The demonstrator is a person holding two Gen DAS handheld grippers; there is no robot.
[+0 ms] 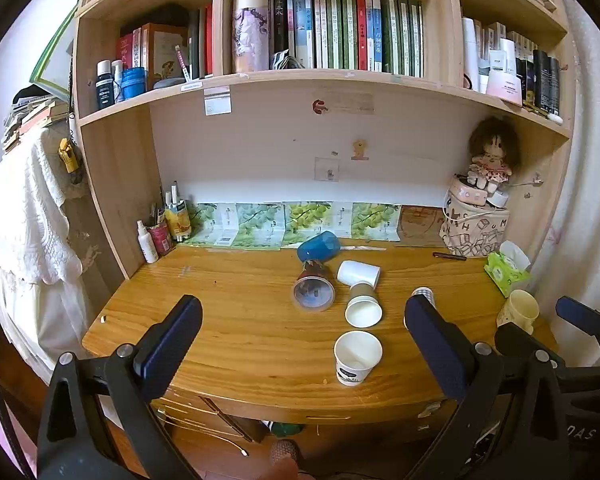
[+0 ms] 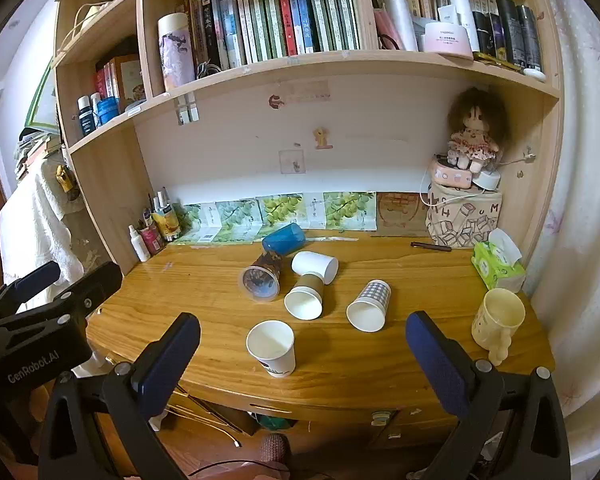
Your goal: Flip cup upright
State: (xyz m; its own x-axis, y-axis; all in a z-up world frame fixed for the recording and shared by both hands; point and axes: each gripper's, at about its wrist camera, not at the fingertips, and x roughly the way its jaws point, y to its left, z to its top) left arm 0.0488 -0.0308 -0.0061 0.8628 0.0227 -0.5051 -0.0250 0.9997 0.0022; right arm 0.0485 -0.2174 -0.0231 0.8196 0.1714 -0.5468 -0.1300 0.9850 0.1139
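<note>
Checked cup [image 2: 369, 306] lies on its side, mouth toward the cameras, seemingly untouched; both grippers' fingers spread.

On the desk [image 2: 380, 364], 1 paper cup [image 2: 271, 347] stands upright nearest the front edge. Behind it, 5 cups lie tipped: a kraft-sleeved cup [image 2: 305, 298] at its 12 o'clock, a checked cup [image 2: 370, 309] at 2 o'clock, a printed tumbler [image 2: 261, 276] at 11 o'clock. A plain cup [image 2: 315, 266] touches the kraft-sleeved one from behind, and a plastic cup [image 2: 284, 239] lies farthest back. A mug [image 2: 497, 320] stands upright at 3 o'clock, with a tissue pack [image 2: 497, 264] behind it.
</note>
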